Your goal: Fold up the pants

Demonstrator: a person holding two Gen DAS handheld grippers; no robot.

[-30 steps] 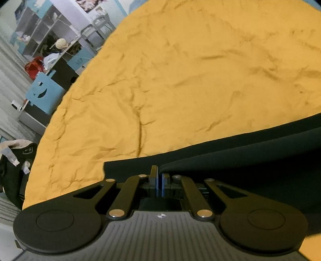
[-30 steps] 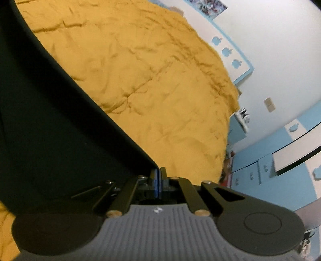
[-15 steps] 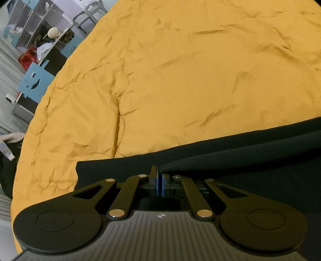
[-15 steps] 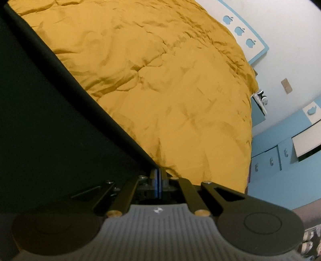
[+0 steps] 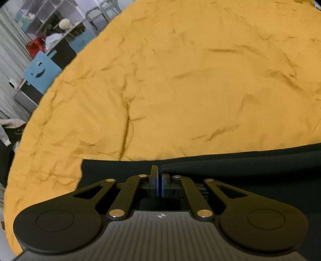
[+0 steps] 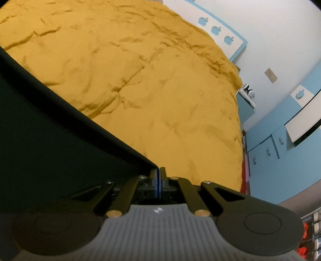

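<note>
The black pants [image 5: 240, 162] lie over a wrinkled yellow bedspread [image 5: 180, 80]. In the left wrist view my left gripper [image 5: 159, 172] is shut on a fold of the pants' edge, with a square corner of cloth to its left. In the right wrist view my right gripper [image 6: 159, 172] is shut on a corner of the pants [image 6: 40, 130], whose taut edge runs up and left from the fingers and fills the left side. The rest of the pants is hidden.
The yellow bedspread [image 6: 160, 80] fills both views. Left of the bed stand shelves [image 5: 40, 12] and a blue chair [image 5: 40, 70]. Right of the bed are a white wall with apple decals [image 6: 216, 30] and blue cabinets [image 6: 270, 152].
Both grippers stay shut on the pants. Each view has shifted over the bed, with more of the room showing at the sides now than half a second ago.
</note>
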